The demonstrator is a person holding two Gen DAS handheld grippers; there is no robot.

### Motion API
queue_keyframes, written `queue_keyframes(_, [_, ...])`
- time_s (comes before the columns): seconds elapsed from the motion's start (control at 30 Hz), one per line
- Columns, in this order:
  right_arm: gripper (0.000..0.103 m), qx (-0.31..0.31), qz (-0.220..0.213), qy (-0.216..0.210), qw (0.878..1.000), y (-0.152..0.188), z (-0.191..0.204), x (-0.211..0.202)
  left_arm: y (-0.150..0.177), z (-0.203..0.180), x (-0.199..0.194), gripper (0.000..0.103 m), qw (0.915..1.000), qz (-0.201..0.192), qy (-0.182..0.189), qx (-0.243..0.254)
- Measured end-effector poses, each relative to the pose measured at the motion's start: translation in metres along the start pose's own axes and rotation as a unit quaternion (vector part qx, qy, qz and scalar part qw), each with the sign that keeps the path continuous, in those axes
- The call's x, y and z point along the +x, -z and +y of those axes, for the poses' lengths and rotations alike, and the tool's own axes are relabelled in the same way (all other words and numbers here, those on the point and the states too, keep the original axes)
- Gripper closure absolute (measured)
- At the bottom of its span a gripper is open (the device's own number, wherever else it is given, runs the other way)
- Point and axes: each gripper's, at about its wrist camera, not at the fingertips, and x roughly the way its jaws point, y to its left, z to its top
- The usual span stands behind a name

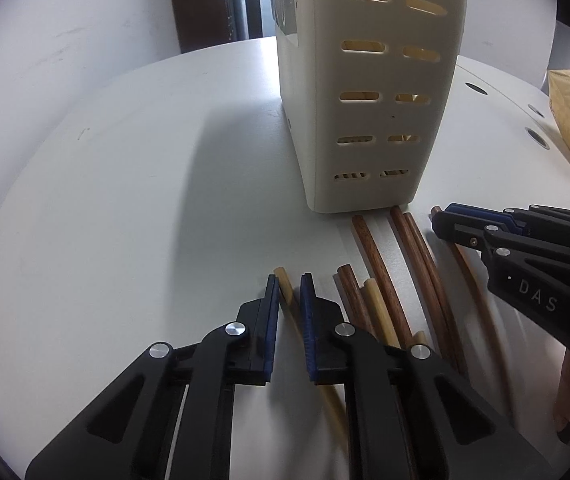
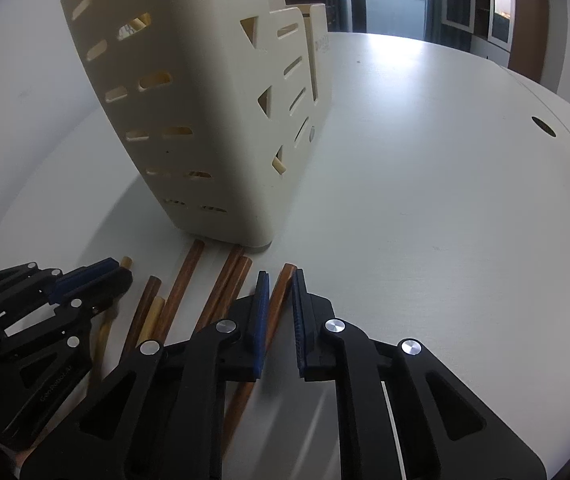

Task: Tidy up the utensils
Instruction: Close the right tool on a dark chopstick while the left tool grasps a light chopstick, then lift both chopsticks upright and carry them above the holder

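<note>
The left gripper [image 1: 289,280] has its jaws apart astride a pale chopstick [image 1: 285,282], not visibly pinching it; the right gripper [image 2: 279,276] likewise straddles a brown chopstick [image 2: 281,292] with a gap on either side. Further chopsticks [image 1: 401,264] lie loose on the white table [image 2: 425,184], ends just short of the cream utensil holder [image 1: 369,100]. Only the right wrist view shows the holder's stepped compartments and open tabletop to its right.
</note>
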Motion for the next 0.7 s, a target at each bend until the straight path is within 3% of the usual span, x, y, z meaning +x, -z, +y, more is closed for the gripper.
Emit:
queue_keyframes(0.17, [0.095,0.012,-0.002,-0.020,1.000,-0.003,-0.007,-0.001,-0.001,0.002,0.001,0.096,1.0000,0.002,0.008,-0.003])
queue_keyframes(0.33, [0.095,0.019,-0.037,-0.053,0.998,-0.005,-0.017,-0.023,-0.005,0.006,-0.012,0.097,0.9997,-0.018,0.019,0.001])
queue_keyframes(0.5, [0.095,0.029,-0.102,-0.101,0.989,-0.010,-0.029,-0.070,-0.008,0.008,-0.039,0.097,0.9975,-0.053,0.047,0.003])
queue_keyframes(0.7, [0.095,0.012,-0.193,-0.147,0.970,-0.010,-0.039,-0.141,-0.018,0.023,-0.080,0.097,0.9905,-0.091,0.100,-0.025])
